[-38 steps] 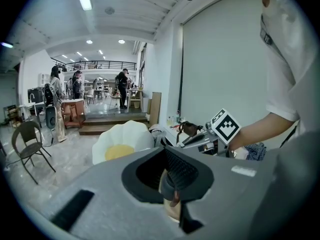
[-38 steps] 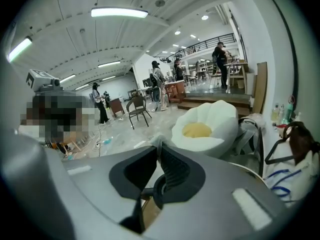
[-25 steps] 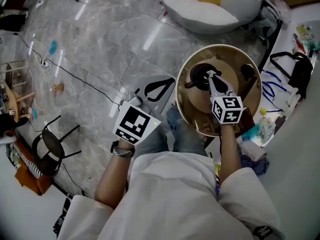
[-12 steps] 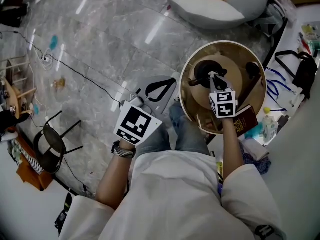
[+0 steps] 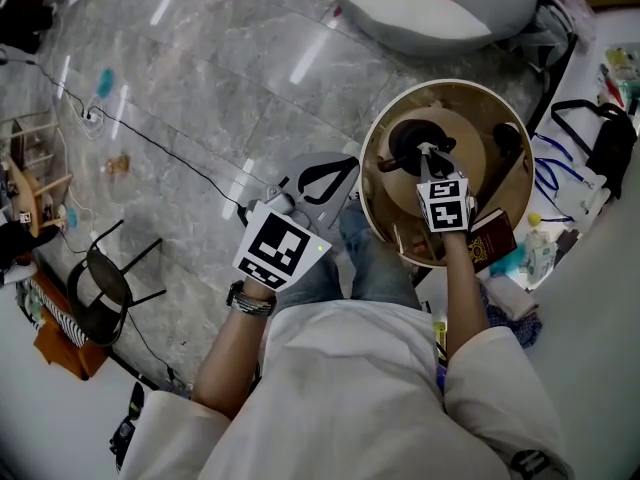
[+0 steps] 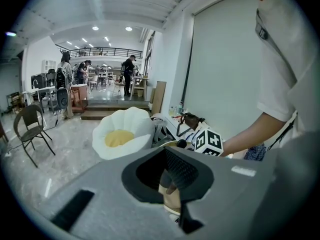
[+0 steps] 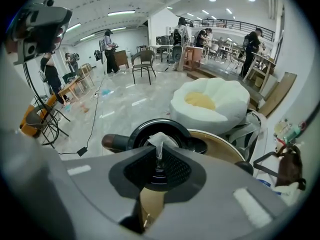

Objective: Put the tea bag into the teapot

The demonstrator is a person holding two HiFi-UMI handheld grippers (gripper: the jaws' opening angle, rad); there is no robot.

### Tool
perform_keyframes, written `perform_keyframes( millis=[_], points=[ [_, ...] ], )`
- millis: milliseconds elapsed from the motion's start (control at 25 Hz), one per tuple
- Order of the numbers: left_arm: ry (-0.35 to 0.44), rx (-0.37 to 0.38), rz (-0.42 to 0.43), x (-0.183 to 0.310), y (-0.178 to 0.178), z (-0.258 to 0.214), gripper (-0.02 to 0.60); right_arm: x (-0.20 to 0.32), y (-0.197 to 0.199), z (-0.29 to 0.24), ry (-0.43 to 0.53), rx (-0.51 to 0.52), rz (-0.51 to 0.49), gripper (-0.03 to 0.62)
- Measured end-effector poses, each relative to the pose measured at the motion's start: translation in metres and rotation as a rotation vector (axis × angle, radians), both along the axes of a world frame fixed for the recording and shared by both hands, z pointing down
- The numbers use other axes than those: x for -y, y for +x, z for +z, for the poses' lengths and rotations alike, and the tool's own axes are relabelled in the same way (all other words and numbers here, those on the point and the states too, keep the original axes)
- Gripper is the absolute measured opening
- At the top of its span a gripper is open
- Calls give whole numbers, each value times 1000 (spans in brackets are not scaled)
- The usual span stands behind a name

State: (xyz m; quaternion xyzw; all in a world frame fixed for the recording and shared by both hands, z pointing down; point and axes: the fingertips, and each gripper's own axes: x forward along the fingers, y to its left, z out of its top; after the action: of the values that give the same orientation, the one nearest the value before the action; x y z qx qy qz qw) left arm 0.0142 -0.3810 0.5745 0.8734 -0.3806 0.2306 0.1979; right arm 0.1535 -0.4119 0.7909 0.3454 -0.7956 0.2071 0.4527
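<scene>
Tea bag [image 7: 159, 143] sits pinched in the closed jaws of the right gripper [image 7: 159, 164], held just over the open mouth of the black teapot [image 7: 140, 130]. The teapot stands on the round table [image 5: 380, 213]. Left gripper [image 6: 176, 184] hangs beside the table over the floor, jaws together, empty.

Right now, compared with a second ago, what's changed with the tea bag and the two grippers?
The right gripper has edged slightly forward over the round wooden table. Its fingers are still shut on the white paper tea bag, above the open mouth of the black teapot; nothing let go. The left gripper stays idle beside the table, empty.
</scene>
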Motion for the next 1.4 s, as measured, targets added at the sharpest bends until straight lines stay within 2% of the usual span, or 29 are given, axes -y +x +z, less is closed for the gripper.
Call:
perform_keyframes(
  millis=[800,1160,1400],
  points=[
    [-17,21,19,-2,6,5,6,-2,3,-6,-17,21,-3,78],
    [30,21,22,-10,3,-18,6,-5,3,-42,33,30,-4,60],
    [63,8,36,-33,7,-38,5,-16,7,-94,98,57,39,28]
  ],
)
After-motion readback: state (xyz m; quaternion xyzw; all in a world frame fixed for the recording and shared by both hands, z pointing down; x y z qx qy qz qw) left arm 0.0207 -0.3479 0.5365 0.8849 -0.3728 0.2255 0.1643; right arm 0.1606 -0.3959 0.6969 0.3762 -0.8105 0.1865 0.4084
